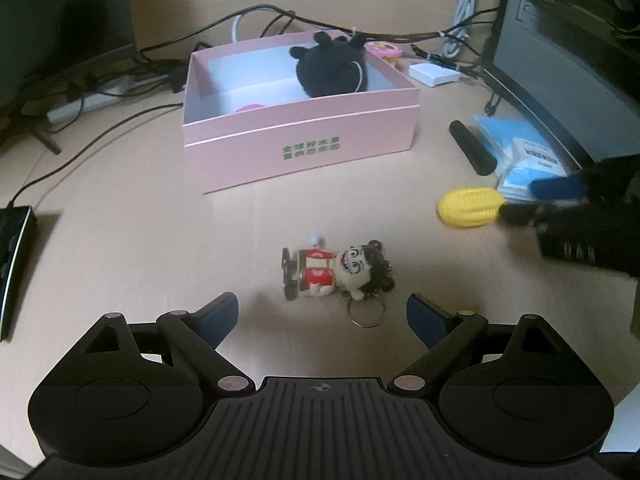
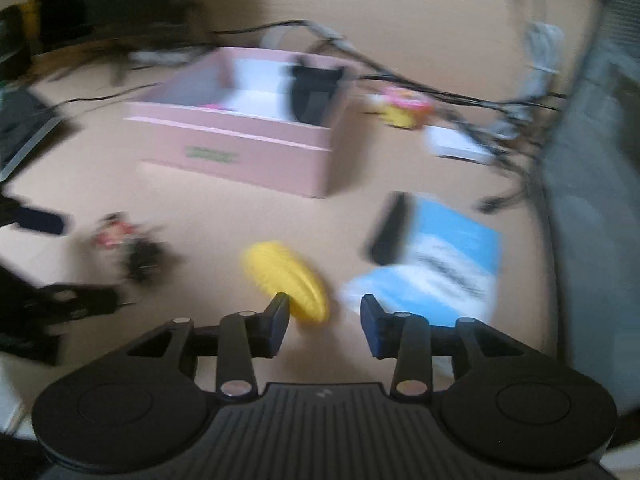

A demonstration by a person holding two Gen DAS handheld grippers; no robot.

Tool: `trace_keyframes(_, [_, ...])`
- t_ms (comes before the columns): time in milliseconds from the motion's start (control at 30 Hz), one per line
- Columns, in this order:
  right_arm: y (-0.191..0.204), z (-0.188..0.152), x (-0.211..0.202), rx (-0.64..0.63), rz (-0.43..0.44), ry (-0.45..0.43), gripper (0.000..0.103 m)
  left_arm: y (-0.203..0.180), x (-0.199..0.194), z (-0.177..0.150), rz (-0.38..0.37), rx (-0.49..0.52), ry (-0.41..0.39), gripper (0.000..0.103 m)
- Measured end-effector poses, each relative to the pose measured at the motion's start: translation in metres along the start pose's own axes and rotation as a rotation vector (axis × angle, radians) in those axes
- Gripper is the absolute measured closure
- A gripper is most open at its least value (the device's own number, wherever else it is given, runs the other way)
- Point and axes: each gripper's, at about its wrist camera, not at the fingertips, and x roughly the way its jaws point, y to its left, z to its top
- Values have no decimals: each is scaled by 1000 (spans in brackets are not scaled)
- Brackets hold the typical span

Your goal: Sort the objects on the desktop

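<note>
Left gripper (image 1: 322, 314) wide over sharp doll keychain (image 1: 336, 272) — right gripper (image 2: 324, 320), parted, empty, by blurred yellow toy (image 2: 288, 280).

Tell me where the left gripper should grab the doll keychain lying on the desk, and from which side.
Grip the doll keychain across its red torso, coming from above. It lies flat, head to the right, so the narrow torso likely fits between the open fingers of the left gripper better than the round head or the loose key ring.
</note>
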Motion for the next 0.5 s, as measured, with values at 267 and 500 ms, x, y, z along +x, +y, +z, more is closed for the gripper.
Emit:
trace_keyframes(267, [12,-4,-10,33,97,-46,31,2,-1,-2,7,-3,9,8])
trace_keyframes(500, [18,-12,3,-1,142,-22,29,4,-7,-7,15,-12,11,7])
